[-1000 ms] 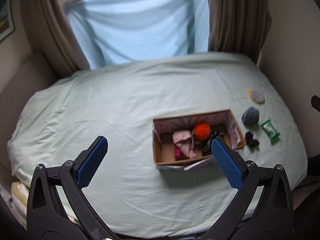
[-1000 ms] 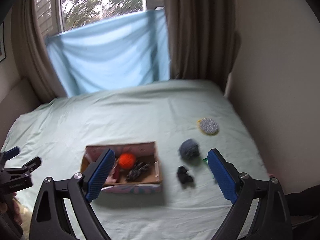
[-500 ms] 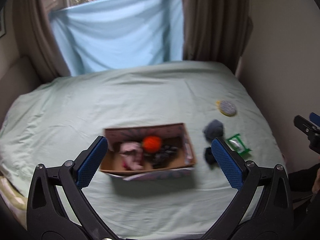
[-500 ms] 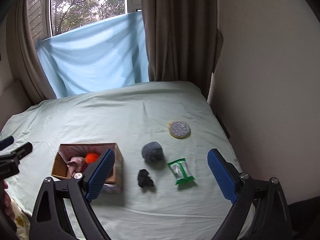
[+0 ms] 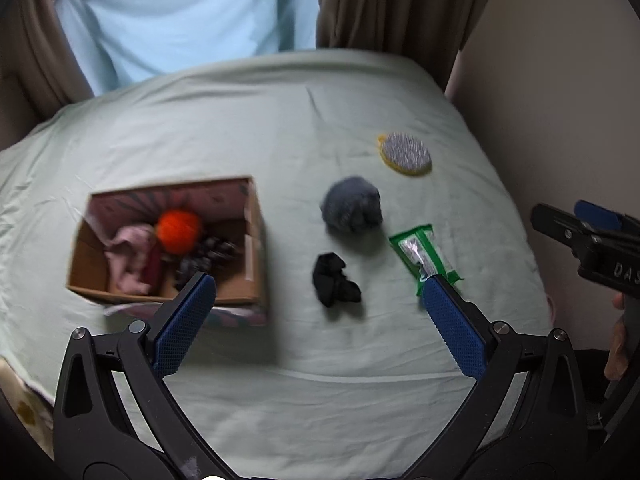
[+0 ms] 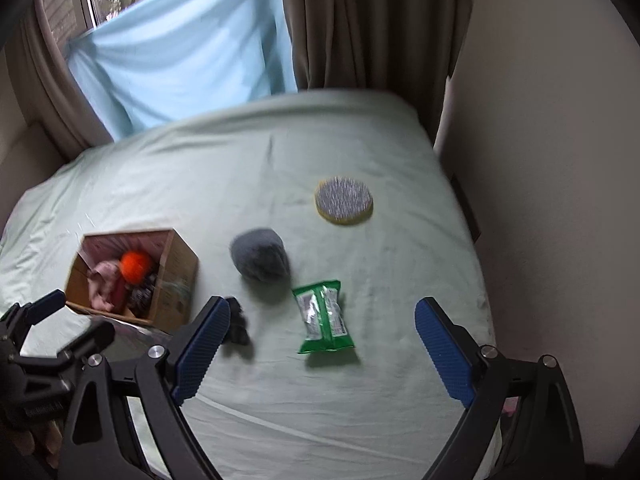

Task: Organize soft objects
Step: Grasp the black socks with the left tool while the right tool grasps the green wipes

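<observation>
Left gripper (image 5: 316, 292): fingers spread wide, nothing between them; held above the near part of the bed, over the black cloth. Its blue pads (image 5: 184, 324) frame the box corner on one side and the packet end on the other.
Right gripper (image 6: 320, 320): fingers spread wide, nothing held; held above the bed with the green packet showing between the pads. In the left wrist view it shows at the right edge (image 5: 592, 236), with a hand gripping its handle.
Bed (image 6: 360, 392): pale green sheet, lightly creased, carries everything below.
Box (image 5: 256, 240): open cardboard, on the left part of the bed. Holds an orange ball (image 5: 179, 231), a pink cloth (image 5: 130, 256) and a dark patterned bundle (image 5: 204, 258), all packed close together.
Gray ball (image 6: 260, 254): fuzzy, on the sheet right of the box, apart from it.
Black cloth (image 5: 334, 284): small crumpled piece, just in front of the gray ball, between box and packet. Half hidden by the right gripper's pad in the right wrist view.
Green packet (image 6: 324, 316): flat, silver middle panel, lies right of the black cloth and near the gray ball.
Round pad (image 6: 343, 200): gray top, yellow rim, farthest back, well apart from the box.
Background: light blue cloth (image 6: 180, 56) hung over a window, brown curtains (image 6: 368, 20) either side.
Image quality: both views slightly blurred.
</observation>
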Action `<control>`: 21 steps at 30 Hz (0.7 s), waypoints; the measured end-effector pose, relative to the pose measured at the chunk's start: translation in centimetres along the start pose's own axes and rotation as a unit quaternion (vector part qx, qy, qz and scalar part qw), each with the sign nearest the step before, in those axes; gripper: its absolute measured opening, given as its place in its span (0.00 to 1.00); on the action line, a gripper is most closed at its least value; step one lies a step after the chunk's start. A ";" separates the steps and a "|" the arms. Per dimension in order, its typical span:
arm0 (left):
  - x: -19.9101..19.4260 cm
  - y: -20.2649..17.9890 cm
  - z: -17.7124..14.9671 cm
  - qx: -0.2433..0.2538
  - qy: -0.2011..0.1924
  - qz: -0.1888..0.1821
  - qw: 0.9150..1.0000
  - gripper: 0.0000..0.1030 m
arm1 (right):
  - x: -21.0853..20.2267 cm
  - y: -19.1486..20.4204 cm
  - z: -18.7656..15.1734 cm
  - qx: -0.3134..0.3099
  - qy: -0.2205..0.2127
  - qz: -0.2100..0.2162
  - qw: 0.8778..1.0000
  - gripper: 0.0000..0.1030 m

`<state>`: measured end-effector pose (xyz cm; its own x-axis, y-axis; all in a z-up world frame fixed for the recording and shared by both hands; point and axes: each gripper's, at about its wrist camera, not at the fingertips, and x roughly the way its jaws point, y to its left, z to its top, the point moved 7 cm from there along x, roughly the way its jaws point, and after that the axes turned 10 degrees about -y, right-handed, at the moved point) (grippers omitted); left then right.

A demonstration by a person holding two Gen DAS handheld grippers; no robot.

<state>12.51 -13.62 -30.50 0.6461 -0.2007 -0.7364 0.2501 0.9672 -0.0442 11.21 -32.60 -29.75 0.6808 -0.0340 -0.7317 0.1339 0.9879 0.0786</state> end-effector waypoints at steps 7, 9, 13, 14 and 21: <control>8.7 -2.9 -5.0 -0.005 0.023 0.018 1.000 1.00 | 8.8 -2.0 -3.6 -0.005 0.057 0.015 0.998 0.90; 11.3 -3.1 -6.2 -0.002 0.027 0.028 0.999 0.99 | 10.8 -1.8 -4.6 -0.019 0.065 0.023 0.997 0.90; 15.9 -3.1 -8.2 0.010 0.024 0.049 0.998 0.98 | 15.1 -1.2 -7.2 -0.024 0.093 0.044 0.994 0.90; 16.7 -3.1 -8.6 0.012 0.025 0.052 0.998 0.95 | 16.0 -1.0 -7.7 -0.024 0.098 0.048 0.994 0.90; 21.5 -2.7 -11.1 0.006 0.045 0.059 0.997 0.75 | 19.9 0.2 -9.7 -0.048 0.104 0.049 0.992 0.84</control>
<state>17.77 -18.85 -53.72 0.6040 -0.0710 -0.7938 0.1864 0.9810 0.0540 17.82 -31.65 -50.91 0.5225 0.0847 -0.8484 -0.0007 0.9951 0.0989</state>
